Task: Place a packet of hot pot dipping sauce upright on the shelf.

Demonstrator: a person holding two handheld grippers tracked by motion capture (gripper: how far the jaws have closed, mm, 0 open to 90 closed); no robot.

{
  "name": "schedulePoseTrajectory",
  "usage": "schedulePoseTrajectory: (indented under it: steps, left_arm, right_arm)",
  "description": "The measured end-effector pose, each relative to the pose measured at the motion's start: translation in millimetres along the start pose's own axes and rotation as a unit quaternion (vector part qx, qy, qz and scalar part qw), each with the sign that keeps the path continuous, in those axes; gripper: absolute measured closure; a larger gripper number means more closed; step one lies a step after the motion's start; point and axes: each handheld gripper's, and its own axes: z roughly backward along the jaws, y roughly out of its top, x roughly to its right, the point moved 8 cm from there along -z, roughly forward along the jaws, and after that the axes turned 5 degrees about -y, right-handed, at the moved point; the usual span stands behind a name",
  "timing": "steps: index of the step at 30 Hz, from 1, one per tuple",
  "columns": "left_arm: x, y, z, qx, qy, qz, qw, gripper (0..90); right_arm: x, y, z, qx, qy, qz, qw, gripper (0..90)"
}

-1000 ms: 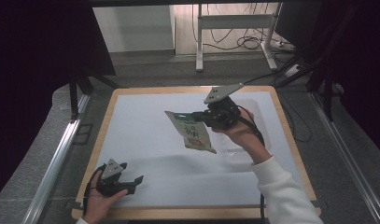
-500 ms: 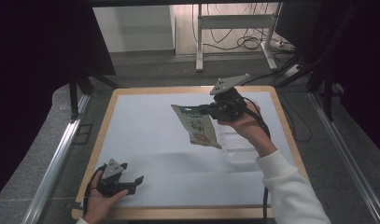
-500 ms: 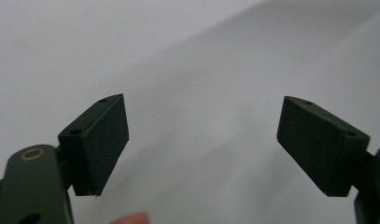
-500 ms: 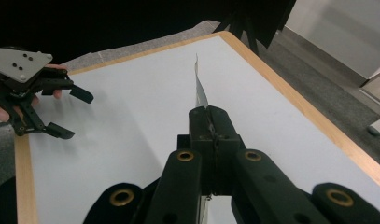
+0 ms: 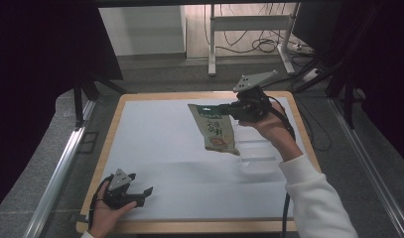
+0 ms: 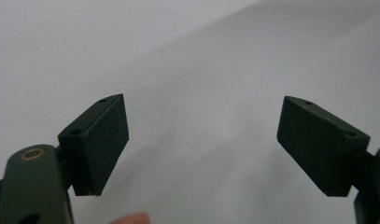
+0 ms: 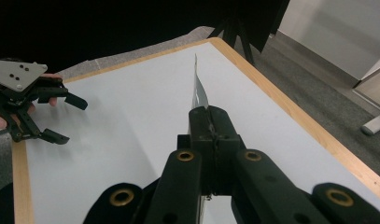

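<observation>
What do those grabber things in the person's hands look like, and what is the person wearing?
Both are black with two flat black jaws. The right gripper and left gripper each carry a grey three-cornered plate on top and trail a black cable. Brass-coloured rivets sit at the jaw joints. The right arm wears a white sleeve.

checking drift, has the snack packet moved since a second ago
Yes. The snack packet, pinched in the right gripper, has shifted toward the table's right wooden edge and slightly toward its far edge.
</observation>
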Motion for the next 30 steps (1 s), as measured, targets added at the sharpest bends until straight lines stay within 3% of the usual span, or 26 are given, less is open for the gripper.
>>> schedulePoseTrajectory:
  steps: [11,30]
  left_arm:
    - [-0.4,-0.1,-0.2,0.0,0.0,0.002,1.0,16.8]
    - [-0.6,0.2,0.6,0.002,0.002,0.002,1.0,16.8]
  right_arm:
    - [18.0,-4.5,8.9,0.003,-0.009,-0.012,0.9999,89.6]
    - [33.8,-9.3,25.2,0.016,-0.024,-0.018,0.9994,89.6]
